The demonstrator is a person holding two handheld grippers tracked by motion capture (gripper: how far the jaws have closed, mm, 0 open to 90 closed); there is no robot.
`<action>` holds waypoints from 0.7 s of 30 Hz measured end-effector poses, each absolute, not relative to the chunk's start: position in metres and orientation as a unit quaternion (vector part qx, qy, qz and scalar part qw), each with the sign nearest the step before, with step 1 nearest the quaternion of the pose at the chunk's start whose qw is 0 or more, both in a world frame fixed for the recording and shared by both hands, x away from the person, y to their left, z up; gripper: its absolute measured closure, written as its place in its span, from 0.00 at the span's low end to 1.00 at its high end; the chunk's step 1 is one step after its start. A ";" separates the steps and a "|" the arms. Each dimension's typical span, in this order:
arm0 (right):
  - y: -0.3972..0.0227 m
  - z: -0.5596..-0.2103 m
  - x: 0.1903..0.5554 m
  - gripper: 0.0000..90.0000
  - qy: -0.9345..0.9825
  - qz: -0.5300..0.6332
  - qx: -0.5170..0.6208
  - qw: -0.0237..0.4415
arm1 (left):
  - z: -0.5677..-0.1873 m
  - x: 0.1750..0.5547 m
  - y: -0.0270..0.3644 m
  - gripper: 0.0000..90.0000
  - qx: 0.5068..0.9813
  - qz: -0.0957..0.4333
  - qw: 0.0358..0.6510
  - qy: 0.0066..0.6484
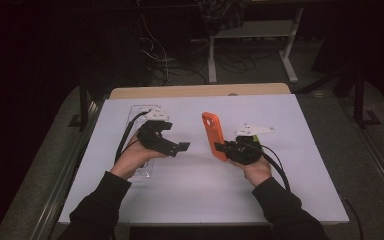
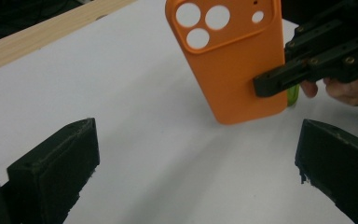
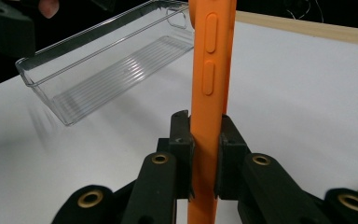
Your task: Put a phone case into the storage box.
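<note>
White tabletop [image 1: 190, 185] bare btwn left tongs [image 1: 184, 146], orange case [image 1: 213, 131].

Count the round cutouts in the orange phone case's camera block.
3 big holes in the orange phone case: two side by side on top, one below them. A smaller hole sits to their right. The right gripper clamps the case's edge.

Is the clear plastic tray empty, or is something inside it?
Empty as far as shown: the clear tray shows only its ribbed bottom; its far end is out of frame.
</note>
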State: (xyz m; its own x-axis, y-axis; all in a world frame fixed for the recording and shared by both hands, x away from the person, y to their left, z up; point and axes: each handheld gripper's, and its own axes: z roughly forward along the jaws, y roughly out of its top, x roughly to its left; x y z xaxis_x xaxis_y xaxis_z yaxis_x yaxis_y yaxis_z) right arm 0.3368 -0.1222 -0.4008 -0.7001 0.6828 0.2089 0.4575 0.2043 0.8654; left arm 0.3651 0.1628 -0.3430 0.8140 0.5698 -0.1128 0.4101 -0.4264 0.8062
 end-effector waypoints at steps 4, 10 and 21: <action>-0.121 -0.401 0.337 0.87 0.769 0.510 0.368 0.110 | -0.342 0.369 0.154 0.00 0.837 0.084 0.456 0.290; -0.120 -0.400 0.336 0.87 0.769 0.511 0.369 0.108 | -0.342 0.374 0.140 0.00 0.834 0.075 0.464 0.288; -0.113 -0.397 0.334 0.87 0.768 0.518 0.361 0.104 | -0.344 0.378 0.133 0.00 0.824 0.074 0.481 0.290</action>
